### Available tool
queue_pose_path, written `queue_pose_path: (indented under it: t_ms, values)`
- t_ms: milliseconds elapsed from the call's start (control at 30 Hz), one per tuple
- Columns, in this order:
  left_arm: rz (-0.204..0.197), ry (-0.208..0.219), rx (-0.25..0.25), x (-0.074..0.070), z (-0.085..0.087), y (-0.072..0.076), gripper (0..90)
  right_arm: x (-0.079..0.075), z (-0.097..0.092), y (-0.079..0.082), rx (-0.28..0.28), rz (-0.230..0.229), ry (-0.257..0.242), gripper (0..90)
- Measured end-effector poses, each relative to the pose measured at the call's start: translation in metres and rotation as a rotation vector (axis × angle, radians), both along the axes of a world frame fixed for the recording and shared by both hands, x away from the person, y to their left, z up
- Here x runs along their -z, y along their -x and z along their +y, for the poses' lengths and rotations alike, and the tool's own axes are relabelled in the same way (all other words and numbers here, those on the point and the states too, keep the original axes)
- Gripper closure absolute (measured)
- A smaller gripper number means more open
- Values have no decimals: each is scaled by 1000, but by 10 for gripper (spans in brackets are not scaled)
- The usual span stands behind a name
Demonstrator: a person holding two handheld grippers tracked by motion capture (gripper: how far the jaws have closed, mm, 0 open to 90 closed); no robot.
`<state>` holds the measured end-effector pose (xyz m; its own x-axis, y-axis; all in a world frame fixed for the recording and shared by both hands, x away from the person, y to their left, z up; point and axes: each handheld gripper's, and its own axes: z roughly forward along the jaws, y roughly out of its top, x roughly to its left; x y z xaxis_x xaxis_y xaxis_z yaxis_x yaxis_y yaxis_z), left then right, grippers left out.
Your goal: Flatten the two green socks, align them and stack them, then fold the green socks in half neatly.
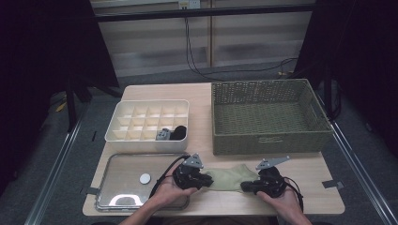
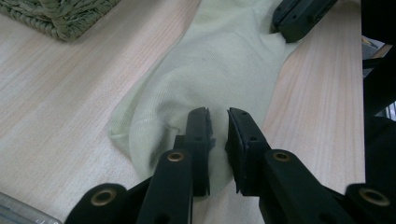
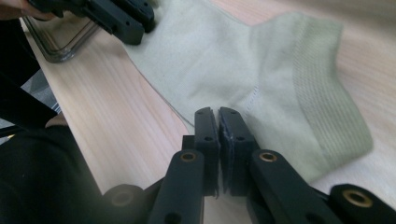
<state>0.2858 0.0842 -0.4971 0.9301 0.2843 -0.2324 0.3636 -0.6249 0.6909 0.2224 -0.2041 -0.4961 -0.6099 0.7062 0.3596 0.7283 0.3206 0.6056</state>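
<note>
Pale green sock (image 1: 230,179) lies flat between both grippers: right gripper (image 3: 218,122) pinches its edge, left gripper (image 2: 218,125) stands slightly parted over its toe.

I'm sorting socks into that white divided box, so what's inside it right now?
In the white divided box, two rolled items sit in the front compartments: one grey, one black. The other cells look empty; their near walls hide part of each cell floor.

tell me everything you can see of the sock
The sock is pale green knit fabric with a ribbed cuff band. It lies flat and slightly wrinkled on the wooden table, near its front edge, in front of the basket. The left gripper is at one end, jaws slightly apart; the right gripper pinches the other.
</note>
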Motion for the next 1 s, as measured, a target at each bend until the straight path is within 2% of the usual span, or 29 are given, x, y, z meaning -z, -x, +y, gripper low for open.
queue_pose_path:
  t_ms: [67, 100, 167, 200, 233, 333, 433, 533, 600, 767, 800, 867, 1000]
  values:
    - [8, -3, 2, 0, 0, 1, 785, -1, -3, 2, 8, -10, 19, 877]
    - [5, -9, 21, -1, 0, 2, 785, 0, -6, 4, 15, -6, 9, 874]
    - [5, -16, 23, -1, -1, 4, 782, 0, -6, 4, 19, 3, 1, 858]
    - [4, -1, 19, 0, -2, 5, 776, -1, -7, 4, 13, -2, -8, 839]
    - [3, -17, 26, -2, -2, 6, 772, -1, -8, 3, 19, -7, -20, 819]
    - [7, -7, 29, -1, -1, 9, 769, -3, -11, 2, 23, -22, -44, 788]
    - [13, -10, 35, -1, 0, 8, 763, -9, -16, -2, 58, -48, -66, 740]
    - [20, -18, 42, -2, 1, 8, 757, -11, -20, -5, 76, -55, -71, 732]
    - [26, -15, 38, -2, 1, 8, 756, -13, -25, -10, 105, -79, -66, 706]
    - [22, -9, 43, -2, 1, 8, 749, -8, -34, -20, 155, -86, -26, 650]
    - [22, -9, 43, -2, 1, 8, 748, -8, -34, -20, 155, -86, -26, 650]
    - [21, -7, 42, -1, 1, 9, 744, -6, -36, -22, 170, -86, 5, 590]
    - [19, -9, 44, -2, 1, 9, 743, -1, -38, -24, 175, -79, 29, 583]
